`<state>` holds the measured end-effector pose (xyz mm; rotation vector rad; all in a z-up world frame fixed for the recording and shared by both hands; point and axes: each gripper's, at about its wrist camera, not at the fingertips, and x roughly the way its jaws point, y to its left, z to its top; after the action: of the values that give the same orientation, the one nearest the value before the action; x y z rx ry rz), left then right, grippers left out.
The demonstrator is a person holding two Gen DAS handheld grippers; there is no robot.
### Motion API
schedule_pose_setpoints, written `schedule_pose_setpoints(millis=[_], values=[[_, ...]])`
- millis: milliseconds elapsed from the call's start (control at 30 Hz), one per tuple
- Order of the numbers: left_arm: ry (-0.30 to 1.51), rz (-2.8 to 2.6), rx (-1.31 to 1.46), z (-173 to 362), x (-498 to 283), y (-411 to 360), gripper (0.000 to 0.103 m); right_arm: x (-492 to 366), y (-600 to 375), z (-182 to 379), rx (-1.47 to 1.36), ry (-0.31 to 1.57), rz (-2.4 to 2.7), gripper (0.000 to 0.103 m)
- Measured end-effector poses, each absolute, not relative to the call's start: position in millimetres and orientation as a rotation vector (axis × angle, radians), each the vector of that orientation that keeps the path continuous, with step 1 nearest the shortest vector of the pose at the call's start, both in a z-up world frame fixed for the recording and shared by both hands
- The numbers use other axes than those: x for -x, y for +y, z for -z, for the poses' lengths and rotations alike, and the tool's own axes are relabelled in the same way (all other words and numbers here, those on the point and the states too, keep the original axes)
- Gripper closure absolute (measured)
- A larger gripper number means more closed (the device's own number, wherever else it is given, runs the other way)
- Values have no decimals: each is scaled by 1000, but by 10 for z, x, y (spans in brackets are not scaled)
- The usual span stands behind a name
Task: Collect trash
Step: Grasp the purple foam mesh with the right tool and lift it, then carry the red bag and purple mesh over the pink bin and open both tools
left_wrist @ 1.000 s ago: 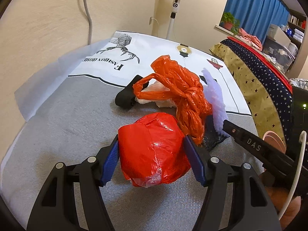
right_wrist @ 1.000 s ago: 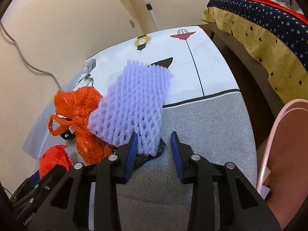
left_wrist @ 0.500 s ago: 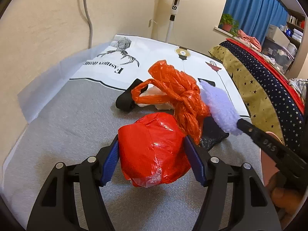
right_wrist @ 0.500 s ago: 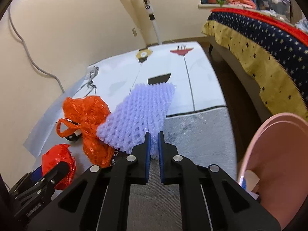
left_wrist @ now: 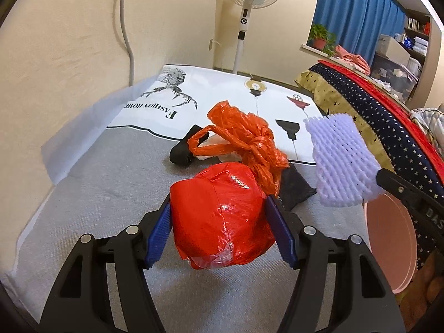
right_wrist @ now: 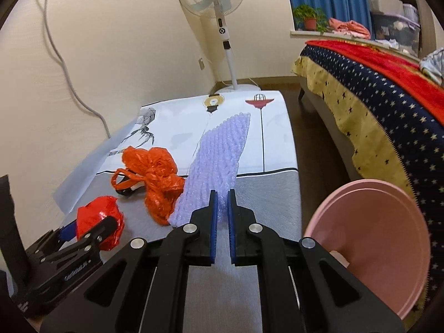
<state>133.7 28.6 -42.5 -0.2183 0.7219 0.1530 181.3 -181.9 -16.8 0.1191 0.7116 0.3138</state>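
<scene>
My left gripper (left_wrist: 219,236) is shut on a red plastic ball of trash (left_wrist: 219,216) over the grey table. My right gripper (right_wrist: 221,216) is shut on a lilac foam net sleeve (right_wrist: 219,163), held up off the table; it also shows in the left wrist view (left_wrist: 338,161). An orange plastic bag (left_wrist: 247,141) lies knotted mid-table, seen too in the right wrist view (right_wrist: 155,177). A pink bin (right_wrist: 371,244) stands at the table's right edge, to the right of the sleeve. Black scraps (left_wrist: 294,188) lie beside the orange bag.
A black roll (left_wrist: 183,152) lies behind the orange bag on the printed tablecloth (left_wrist: 216,94). A standing fan (right_wrist: 219,22) is at the far end, a bed with a starred cover (right_wrist: 374,91) on the right, the wall on the left.
My right gripper closed on the foam sleeve and lifted it off the table, toward the right. My left gripper kept its hold on the red ball and rose slightly.
</scene>
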Motion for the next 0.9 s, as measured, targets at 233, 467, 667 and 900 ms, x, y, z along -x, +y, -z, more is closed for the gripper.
schedule_pose_setpoints(millis=[233,467,667,900], values=[[692,-131,201,279,-1185,191,39,-1484,-1946,-73,-84,669,-302,96],[670,-103,169,169,-1035,46,39,-1169,-2129,-304,-72,630,-280,96],[653,-78,144,87,-952,-76,39,-938,-2271,-467,-55,594,-260,96],[631,-42,133,-7,-878,-256,39,-765,-2469,-557,-47,584,-217,96]])
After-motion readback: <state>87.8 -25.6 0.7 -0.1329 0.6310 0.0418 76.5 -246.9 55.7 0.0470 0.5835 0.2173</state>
